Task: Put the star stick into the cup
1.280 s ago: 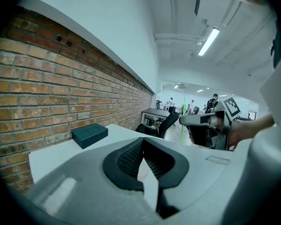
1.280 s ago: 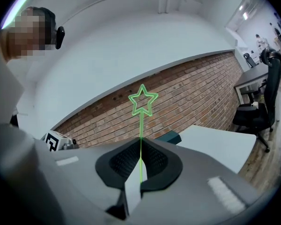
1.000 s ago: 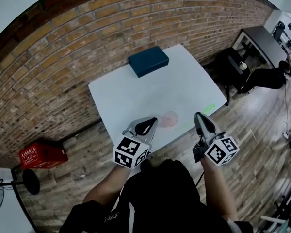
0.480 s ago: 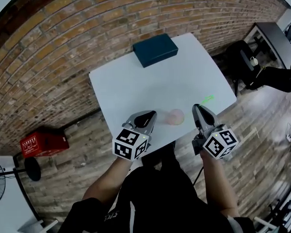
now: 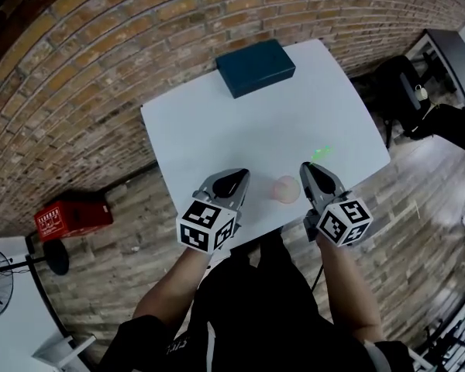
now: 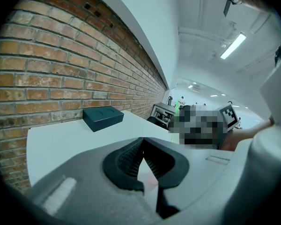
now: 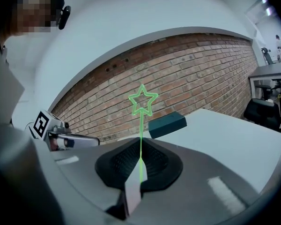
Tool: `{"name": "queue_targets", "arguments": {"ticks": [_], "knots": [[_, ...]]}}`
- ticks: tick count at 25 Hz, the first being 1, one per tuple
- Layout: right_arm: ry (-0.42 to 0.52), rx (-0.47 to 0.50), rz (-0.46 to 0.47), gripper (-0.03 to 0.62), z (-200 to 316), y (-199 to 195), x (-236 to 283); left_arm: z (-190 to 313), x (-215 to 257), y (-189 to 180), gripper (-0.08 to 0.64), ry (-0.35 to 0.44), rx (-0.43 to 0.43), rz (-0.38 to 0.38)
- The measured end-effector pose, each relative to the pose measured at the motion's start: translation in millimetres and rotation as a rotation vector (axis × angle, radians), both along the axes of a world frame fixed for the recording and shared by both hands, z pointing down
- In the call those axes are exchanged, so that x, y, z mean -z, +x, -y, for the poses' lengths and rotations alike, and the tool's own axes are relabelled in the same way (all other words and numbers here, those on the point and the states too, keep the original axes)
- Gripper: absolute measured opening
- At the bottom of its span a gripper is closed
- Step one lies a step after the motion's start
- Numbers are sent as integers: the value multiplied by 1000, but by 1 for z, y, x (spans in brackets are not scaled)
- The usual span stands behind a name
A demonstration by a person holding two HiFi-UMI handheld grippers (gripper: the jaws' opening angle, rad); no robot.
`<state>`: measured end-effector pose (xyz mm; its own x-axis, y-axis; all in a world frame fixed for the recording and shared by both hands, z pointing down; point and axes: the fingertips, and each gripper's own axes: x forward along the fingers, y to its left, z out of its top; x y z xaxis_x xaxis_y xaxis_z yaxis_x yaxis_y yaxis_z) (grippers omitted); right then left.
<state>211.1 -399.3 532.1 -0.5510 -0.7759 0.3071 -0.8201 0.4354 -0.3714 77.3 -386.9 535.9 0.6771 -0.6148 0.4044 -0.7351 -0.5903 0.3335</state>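
Note:
A thin green star stick (image 7: 141,125) stands upright in my right gripper (image 7: 140,165), which is shut on its lower end; the star head (image 7: 143,100) rises above the jaws. From the head view the stick (image 5: 322,154) shows as a green streak ahead of the right gripper (image 5: 304,170). The small pink cup (image 5: 287,190) stands near the table's front edge, between the two grippers and just left of the right one. My left gripper (image 5: 236,178) hovers left of the cup, shut and empty (image 6: 141,146).
A dark blue box (image 5: 256,67) lies at the far end of the white table (image 5: 217,130), near the brick wall. It also shows as the box (image 6: 103,117) and the box (image 7: 167,122) in the gripper views. A red crate (image 5: 71,215) sits on the floor at left.
Both grippers have come forward over the table's front edge. The right gripper with the stick has drawn closer to the cup.

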Motion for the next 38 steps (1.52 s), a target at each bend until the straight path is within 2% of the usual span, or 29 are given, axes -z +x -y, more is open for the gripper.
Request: {"name": "queue_targets", "arguments": {"ticks": [13, 20, 23, 27, 38], "knots": [[-136, 16, -24, 25, -18, -10, -46, -3, -17, -5, 8, -35, -5, -14], [-168, -4, -53, 85, -25, -1, -53, -7, -13, -3, 8, -26, -20, -21], [-183, -30, -74, 127, -30, 6, -57, -11, -12, -1, 8, -25, -31, -26], [-201, -87, -89, 144, -37, 22, -60, -15, -7, 1, 8, -17, -42, -35], [-197, -236, -9, 149, -76, 47, -41, -33, 18, -2, 8, 31, -91, -49]]}}
